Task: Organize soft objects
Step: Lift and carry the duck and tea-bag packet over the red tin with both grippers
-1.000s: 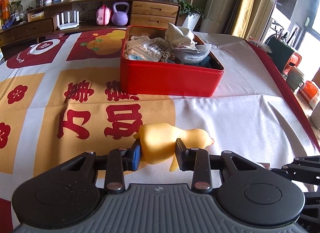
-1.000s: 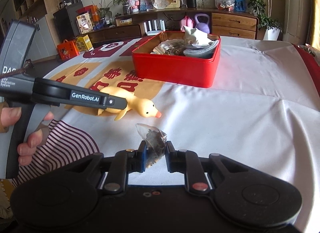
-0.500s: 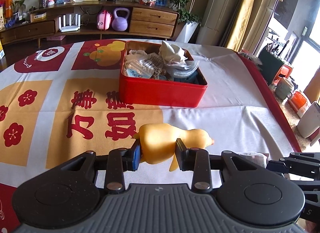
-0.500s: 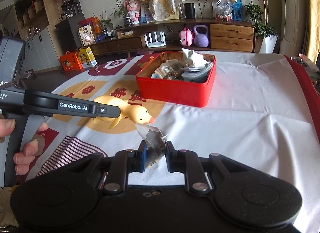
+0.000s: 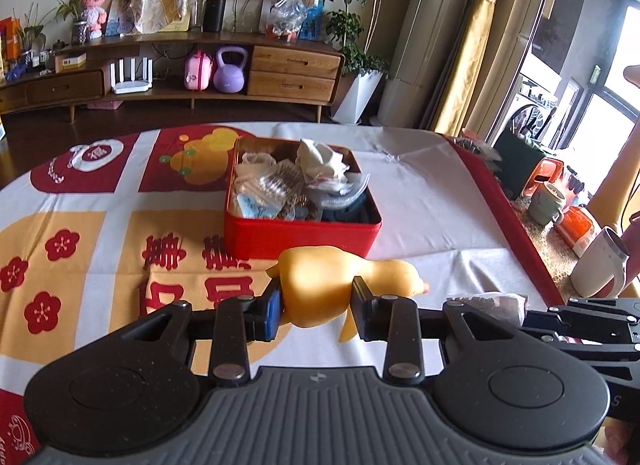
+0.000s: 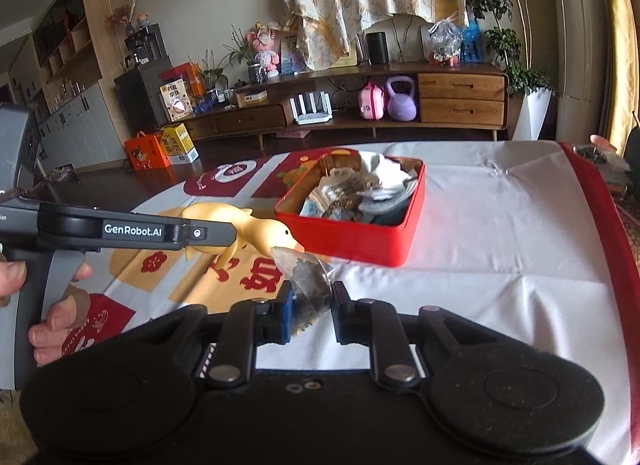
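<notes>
Yellow rubber duck (image 5: pixel 316 285) sits clamped in our left claw (image 5: pixel 316 305), pads pressed into its body on both sides, head and beak pointing right, feet dangling below. It hangs in the air above the surface (image 5: pixel 420 201), with the red tin (image 5: pixel 300 233) behind it. Our right claw (image 6: pixel 311 307) grips a small clear bag of dark bits (image 6: pixel 308 277), its pointed top sticking up between the pads. From the right wrist view we see the duck just left of the bag, beak almost at the bag's tip, and a hand (image 6: pixel 52 305) wrapped round the left handle. Tin is open and already piled with white cloth (image 5: pixel 320 157), plastic packets and other soft stuff. Surface is covered in a cloth, white with red and orange print. Wooden sideboard (image 5: pixel 292 73) stands behind with a purple kettlebell (image 5: pixel 229 75).
</notes>
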`<state>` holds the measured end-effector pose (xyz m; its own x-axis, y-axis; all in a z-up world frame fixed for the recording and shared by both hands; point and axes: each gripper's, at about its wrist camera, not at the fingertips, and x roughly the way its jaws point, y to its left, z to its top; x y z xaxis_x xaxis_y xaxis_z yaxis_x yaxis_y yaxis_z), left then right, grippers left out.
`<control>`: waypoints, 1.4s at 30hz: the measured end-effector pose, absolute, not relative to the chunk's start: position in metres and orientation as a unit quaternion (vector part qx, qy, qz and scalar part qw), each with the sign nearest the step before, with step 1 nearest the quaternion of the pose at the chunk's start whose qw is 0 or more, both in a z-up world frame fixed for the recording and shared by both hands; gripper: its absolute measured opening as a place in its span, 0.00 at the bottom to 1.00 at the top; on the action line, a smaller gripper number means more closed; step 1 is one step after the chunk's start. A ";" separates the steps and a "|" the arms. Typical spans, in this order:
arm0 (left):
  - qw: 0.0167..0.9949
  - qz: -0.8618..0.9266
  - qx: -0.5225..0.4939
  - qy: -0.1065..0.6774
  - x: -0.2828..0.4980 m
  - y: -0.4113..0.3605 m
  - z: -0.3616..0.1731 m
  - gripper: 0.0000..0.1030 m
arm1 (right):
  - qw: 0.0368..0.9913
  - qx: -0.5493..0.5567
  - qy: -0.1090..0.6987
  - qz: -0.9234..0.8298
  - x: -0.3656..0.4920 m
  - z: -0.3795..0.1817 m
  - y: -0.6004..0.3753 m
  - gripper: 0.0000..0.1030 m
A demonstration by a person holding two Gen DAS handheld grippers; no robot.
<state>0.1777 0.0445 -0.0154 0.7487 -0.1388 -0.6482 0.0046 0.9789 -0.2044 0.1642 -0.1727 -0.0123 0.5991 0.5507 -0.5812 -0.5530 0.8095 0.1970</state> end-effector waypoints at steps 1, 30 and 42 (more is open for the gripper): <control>0.931 -0.039 -0.095 0.349 0.179 0.044 -0.012 0.33 | 0.895 -0.003 0.321 0.308 0.166 -0.008 -0.173 0.18; 0.943 -0.025 -0.060 0.327 0.286 0.046 0.018 0.34 | 0.902 -0.037 0.316 0.293 0.265 0.000 -0.152 0.19; 0.932 -0.010 -0.068 0.356 0.343 0.057 -0.020 0.34 | 0.890 -0.056 0.343 0.295 0.312 -0.032 -0.127 0.19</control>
